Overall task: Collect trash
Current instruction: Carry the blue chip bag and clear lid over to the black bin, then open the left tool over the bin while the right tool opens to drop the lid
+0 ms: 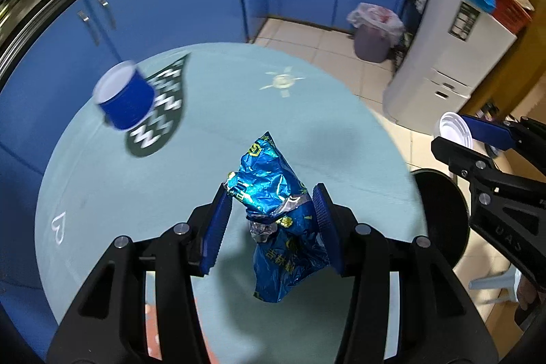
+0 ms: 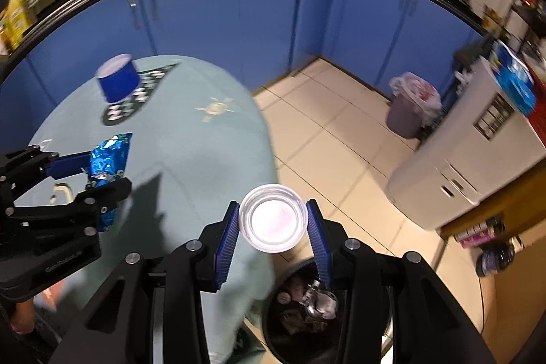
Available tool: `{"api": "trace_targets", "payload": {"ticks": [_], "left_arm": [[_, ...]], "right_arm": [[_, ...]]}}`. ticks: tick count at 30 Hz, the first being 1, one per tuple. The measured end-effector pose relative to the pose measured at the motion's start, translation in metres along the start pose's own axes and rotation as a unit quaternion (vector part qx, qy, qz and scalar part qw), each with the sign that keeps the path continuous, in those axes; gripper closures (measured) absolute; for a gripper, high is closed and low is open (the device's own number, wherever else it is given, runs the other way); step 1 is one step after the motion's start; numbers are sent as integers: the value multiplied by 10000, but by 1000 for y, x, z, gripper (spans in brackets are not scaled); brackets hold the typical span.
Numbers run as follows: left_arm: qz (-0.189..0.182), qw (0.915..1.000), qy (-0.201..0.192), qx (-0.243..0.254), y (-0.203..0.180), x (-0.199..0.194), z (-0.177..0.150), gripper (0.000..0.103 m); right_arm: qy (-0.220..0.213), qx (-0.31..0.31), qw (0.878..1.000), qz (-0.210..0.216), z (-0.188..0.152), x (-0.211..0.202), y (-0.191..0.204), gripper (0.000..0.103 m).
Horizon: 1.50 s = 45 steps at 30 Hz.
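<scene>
You are carrying trash: left hand-held gripper (image 1: pixel 271 224) pinching crumpled blue foil wrapper (image 1: pixel 276 210), right hand-held gripper (image 2: pixel 273 224) pinching clear round plastic cup (image 2: pixel 272 222). Next: releasing over black bin (image 2: pixel 300 309).

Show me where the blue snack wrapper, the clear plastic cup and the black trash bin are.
blue snack wrapper (image 1: pixel 273 179): left wrist view, crumpled upper half above the pads.
clear plastic cup (image 2: pixel 272 222): right wrist view, middle of its round bottom.
black trash bin (image 2: pixel 273 323): right wrist view, left inner wall.

Left wrist view looked steeply down along its fingers, close over the round table (image 1: pixel 112 193). Right wrist view looked down past the table's edge (image 2: pixel 191 159) toward the black bin (image 2: pixel 372 330). Both shared the blue cup (image 1: pixel 124 94) and the lined bin (image 1: pixel 373 36).
</scene>
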<state>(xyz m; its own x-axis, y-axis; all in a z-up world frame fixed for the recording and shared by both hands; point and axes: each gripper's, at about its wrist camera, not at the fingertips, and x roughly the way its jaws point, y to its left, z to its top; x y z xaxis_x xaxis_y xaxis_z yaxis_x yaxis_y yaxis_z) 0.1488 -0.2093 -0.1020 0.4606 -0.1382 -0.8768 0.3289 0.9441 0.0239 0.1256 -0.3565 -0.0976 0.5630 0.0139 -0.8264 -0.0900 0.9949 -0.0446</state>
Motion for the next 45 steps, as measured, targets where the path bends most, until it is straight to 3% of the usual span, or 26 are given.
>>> {"api": "trace_targets", "payload": {"ticks": [16,30,37,45], "left_arm": [[-471,9951,-16,872,-93,4,15,53],[-845,9860,-67,1434,-151,-3,17,48],[-1052,9825,-145,1532,-164,-10,17,18],[-912,9869,-41,1333,-154,-5,19,16]], "right_arm": [[272,728,9946,-692,-46,-10,-85,64],[471,1192,9878,-882,-80,-20,-123,64],[517,1312,9859,-901,-89,-20,-134,64],[711,1359,9852,-759,-95,-11,-131,64]]}}
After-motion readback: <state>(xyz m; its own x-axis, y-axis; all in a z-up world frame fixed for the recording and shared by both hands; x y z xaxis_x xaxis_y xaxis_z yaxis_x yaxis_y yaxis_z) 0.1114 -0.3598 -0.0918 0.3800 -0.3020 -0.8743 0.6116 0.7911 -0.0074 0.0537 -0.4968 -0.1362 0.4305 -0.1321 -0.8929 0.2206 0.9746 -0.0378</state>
